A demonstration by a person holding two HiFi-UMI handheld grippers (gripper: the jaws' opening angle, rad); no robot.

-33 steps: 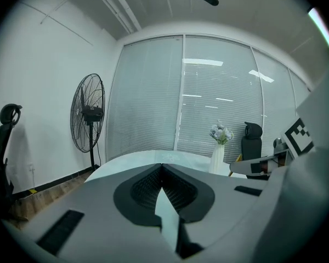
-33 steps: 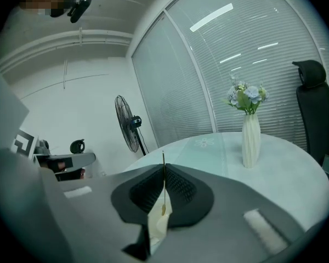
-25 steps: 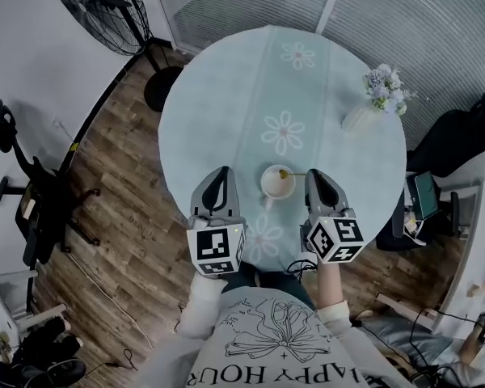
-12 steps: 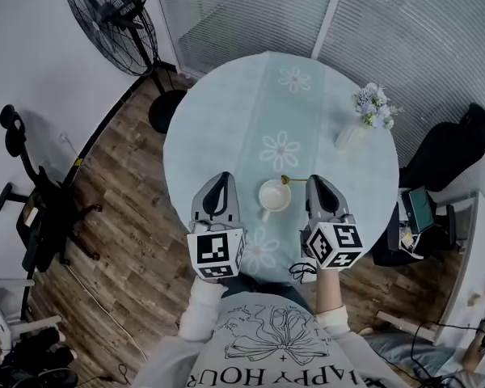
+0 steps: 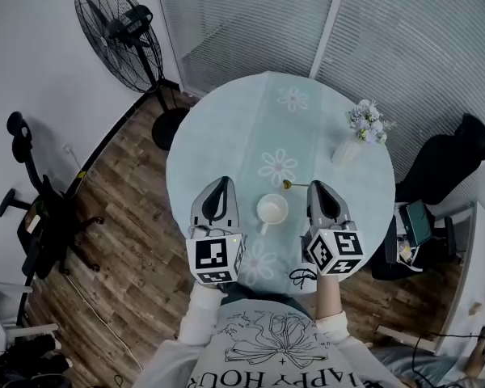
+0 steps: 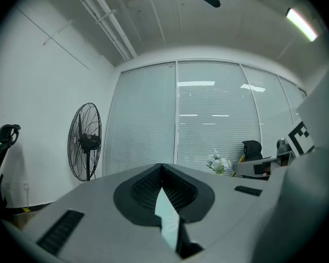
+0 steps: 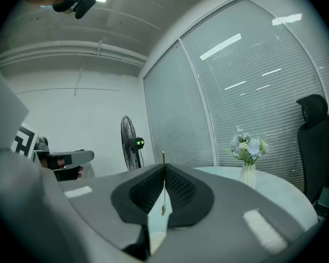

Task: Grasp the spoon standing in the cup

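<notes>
fingers: right gripper (image 7: 164, 166) pressed together, pinching spoon (image 7: 163, 210) by thin handle; left gripper (image 6: 162, 165) pressed together on nothing.
step in hand, judged: carry spoon clear of cup (image 5: 272, 209).
- hold pinch firm; thin handle likely to swivel.
- move straight up, no sideways drag against cup rim.
- left gripper apart from cup.
position: spoon upright between right fingers, bowl hanging below pads, handle tip above. head view: spoon (image 5: 291, 185) at right fingertips, just beside cup rim, over tabletop (image 5: 226, 136); appears out of cup.
</notes>
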